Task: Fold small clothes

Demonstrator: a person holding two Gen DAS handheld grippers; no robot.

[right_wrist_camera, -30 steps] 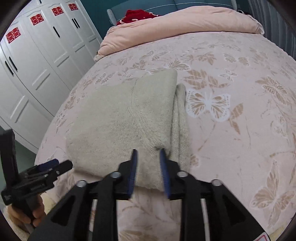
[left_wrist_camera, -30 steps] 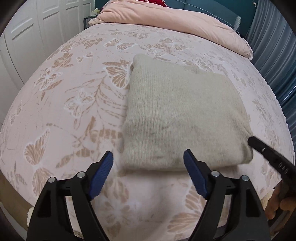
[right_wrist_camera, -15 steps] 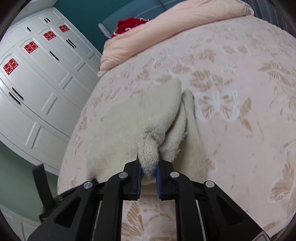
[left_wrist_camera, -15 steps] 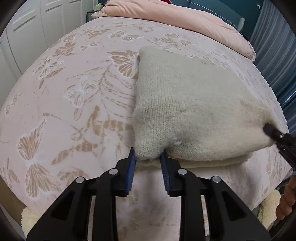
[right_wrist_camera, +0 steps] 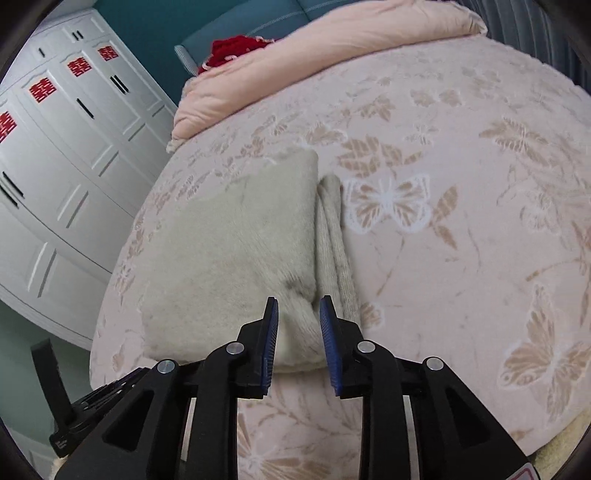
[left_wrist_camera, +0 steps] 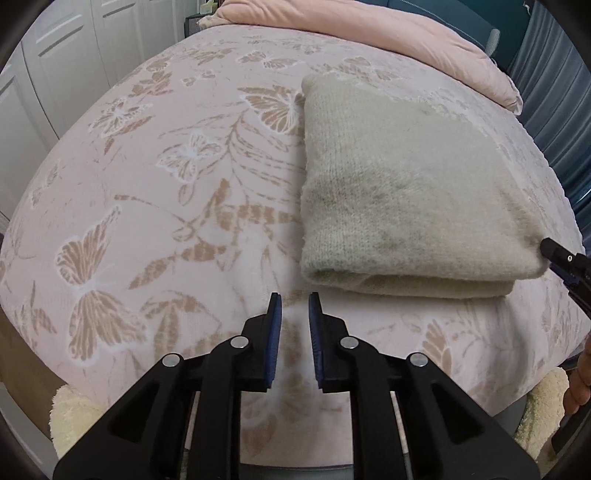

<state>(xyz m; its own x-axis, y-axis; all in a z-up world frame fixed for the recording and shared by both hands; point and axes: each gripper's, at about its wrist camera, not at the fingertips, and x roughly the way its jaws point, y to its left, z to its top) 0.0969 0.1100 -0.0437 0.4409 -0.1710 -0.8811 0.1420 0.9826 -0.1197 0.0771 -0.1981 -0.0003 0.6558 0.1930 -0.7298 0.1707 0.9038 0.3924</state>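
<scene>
Sweater (left_wrist_camera: 402, 192): folded near the bed's (left_wrist_camera: 155, 192) front edge.
Your left gripper (left_wrist_camera: 294, 304): jaws narrowly parted, empty, just short of it.
Your right gripper (right_wrist_camera: 297, 314): jaws released, straddling its corner.

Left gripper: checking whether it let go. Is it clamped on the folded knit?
No: the left gripper sits short of the folded knit, with only bedspread between its fingers.

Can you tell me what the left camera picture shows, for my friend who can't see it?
A folded beige knitted garment lies flat on a pink bed cover with butterflies. The left gripper hovers just before its near edge, slightly open and holding nothing. A pink duvet lies behind.
</scene>
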